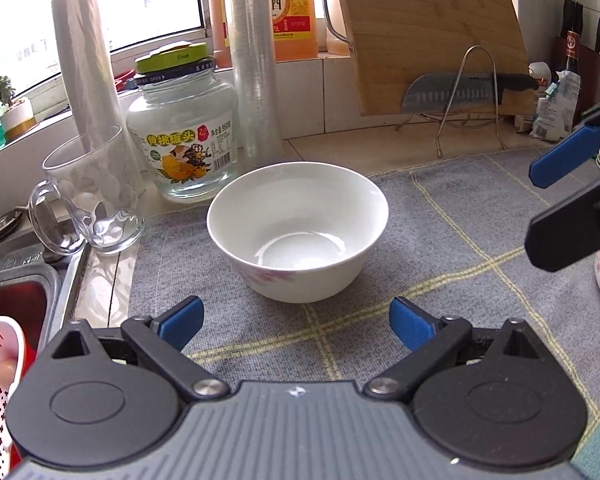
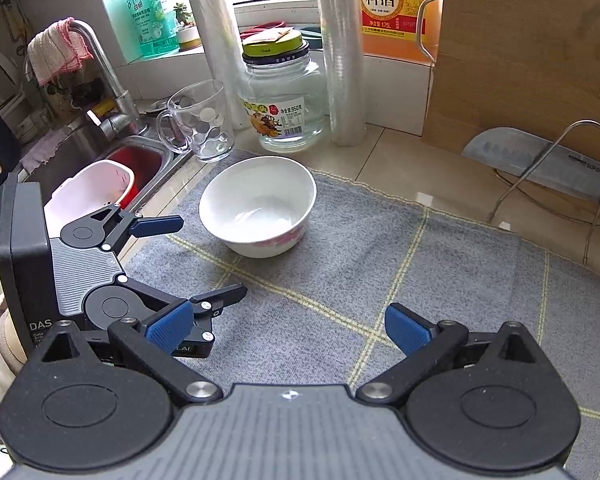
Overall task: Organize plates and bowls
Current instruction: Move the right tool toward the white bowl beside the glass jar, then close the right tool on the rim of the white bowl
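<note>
Right now both the left gripper and right gripper hover spread wide and empty near the white bowl on the grey mat.

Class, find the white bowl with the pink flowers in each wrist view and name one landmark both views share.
Left wrist view: white bowl sits centre frame on the grey cloth, just ahead of the open left claw.
Right wrist view: the bowl is left of centre, beyond the claw.
Shared landmark: the glass jar behind it.
</note>
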